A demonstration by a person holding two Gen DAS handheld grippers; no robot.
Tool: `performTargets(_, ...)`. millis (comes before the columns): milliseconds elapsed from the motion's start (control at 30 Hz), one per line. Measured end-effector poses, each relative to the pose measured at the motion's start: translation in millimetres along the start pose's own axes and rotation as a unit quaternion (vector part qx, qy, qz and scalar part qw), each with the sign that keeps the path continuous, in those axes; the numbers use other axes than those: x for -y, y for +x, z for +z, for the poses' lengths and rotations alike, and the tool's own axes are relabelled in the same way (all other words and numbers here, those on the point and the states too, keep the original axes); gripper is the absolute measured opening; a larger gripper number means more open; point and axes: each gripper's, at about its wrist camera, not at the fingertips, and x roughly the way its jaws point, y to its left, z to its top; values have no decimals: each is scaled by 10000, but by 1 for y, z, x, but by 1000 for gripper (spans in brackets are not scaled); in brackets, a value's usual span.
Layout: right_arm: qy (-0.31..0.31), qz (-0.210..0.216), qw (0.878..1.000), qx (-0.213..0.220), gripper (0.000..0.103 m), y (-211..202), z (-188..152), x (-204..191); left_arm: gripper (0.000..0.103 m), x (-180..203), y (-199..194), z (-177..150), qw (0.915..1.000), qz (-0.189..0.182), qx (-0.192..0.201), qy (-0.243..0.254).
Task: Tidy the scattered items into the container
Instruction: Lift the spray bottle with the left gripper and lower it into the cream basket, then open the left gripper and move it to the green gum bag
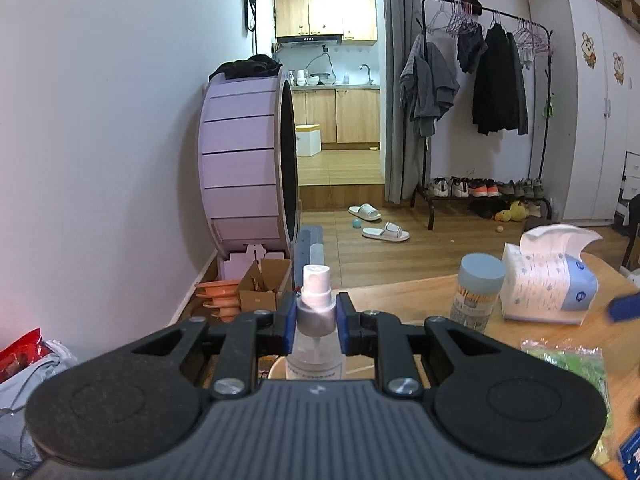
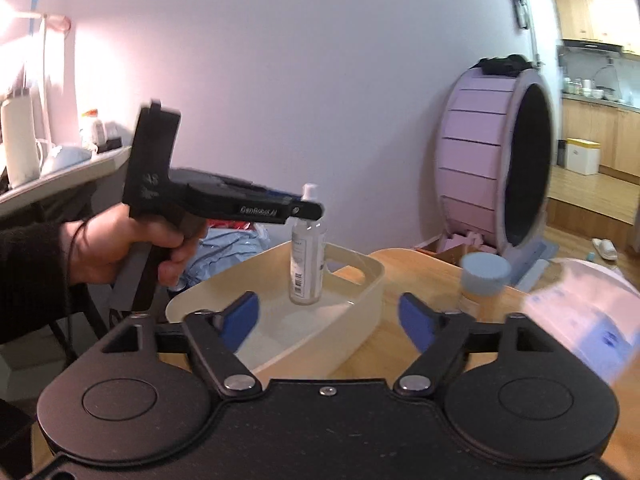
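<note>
My left gripper (image 1: pixel 316 322) is shut on the neck of a clear spray bottle (image 1: pixel 316 344) with a white nozzle. In the right wrist view the same gripper (image 2: pixel 308 208) holds the bottle (image 2: pixel 306 264) upright inside a cream tub (image 2: pixel 360 280) on the wooden table; whether the bottle's base touches the tub floor I cannot tell. My right gripper (image 2: pixel 328 318) is open and empty, above the tub's near right side. A jar (image 1: pixel 476 292) with a blue lid stands on the table, also seen blurred in the right wrist view (image 2: pixel 484 274).
A tissue pack (image 1: pixel 548 276) stands right of the jar. A green packet (image 1: pixel 572 360) lies at the table's right. A large pink wheel (image 1: pixel 244 160) stands against the wall. Boxes and bags lie on the floor left of the table.
</note>
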Motion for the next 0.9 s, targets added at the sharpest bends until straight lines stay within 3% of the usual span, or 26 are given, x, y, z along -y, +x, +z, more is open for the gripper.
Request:
performTargets(200,251,-197,9995,30,86,-29,-8,3,20,-2,-5,-3,9999,41,29,-99)
performTargets(533,496,-522,9974,-55,96,-32,-15,12,24,-3,-23,-5,9994,13,75,-338)
performTargets(700,592,-721,9956,-43,100,-40,-18,17,25,8,-40,-3,9998,12,69,-187)
performTargets(900,699,-855,9939,26,101,-46,-23,23,33,10,-47,-4,9995,92,-51,-295)
